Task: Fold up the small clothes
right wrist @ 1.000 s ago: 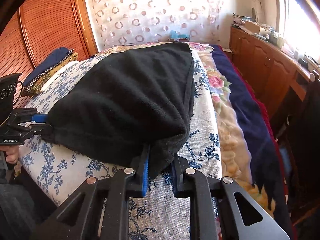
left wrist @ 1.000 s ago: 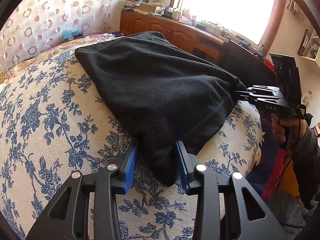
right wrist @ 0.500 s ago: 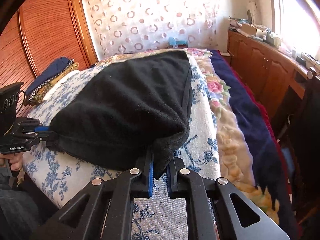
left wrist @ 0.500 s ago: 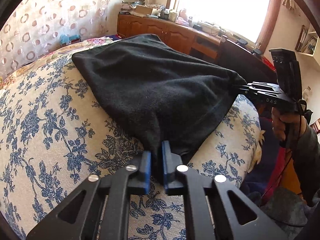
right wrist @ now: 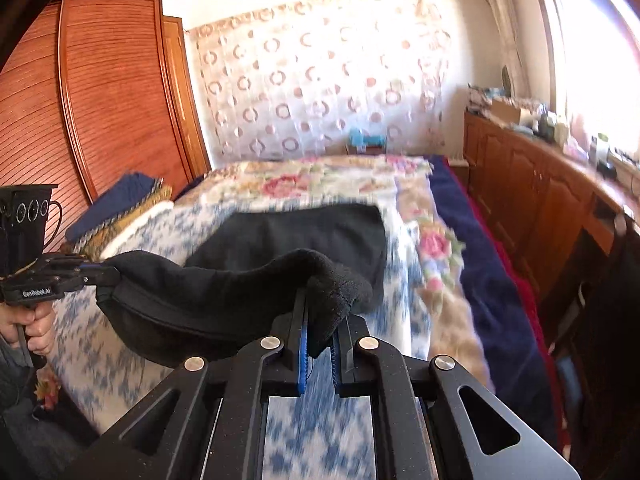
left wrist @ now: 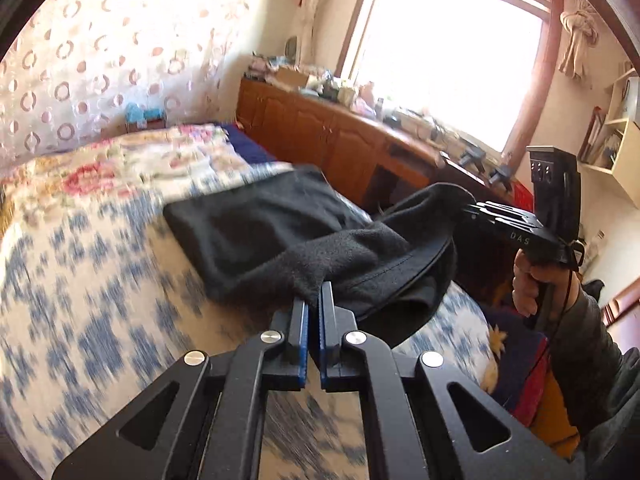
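Observation:
A black fleece garment (left wrist: pixel 280 232) lies on the blue-flowered bed cover (left wrist: pixel 80 300), its near edge lifted off the bed. My left gripper (left wrist: pixel 314 300) is shut on one near corner of it. In the same view my right gripper (left wrist: pixel 474 208) pinches the other near corner at the right, a hand around its handle. In the right wrist view my right gripper (right wrist: pixel 320 320) is shut on a bunched corner of the black garment (right wrist: pixel 312 236), and my left gripper (right wrist: pixel 90 268) holds the far corner at the left. The hem sags between them.
A wooden cabinet (left wrist: pixel 340 140) with clutter on top runs under the bright window. A wooden wardrobe (right wrist: pixel 100 100) stands left of the bed, with folded cloths (right wrist: pixel 120 204) stacked near it. A dark blue blanket (right wrist: pixel 480 272) hangs along the bed's right side.
The left jaws closed on the garment's corner, the right jaws tightened on theirs, and both grippers rose, lifting the near edge off the bed. The garment's far part still lies flat.

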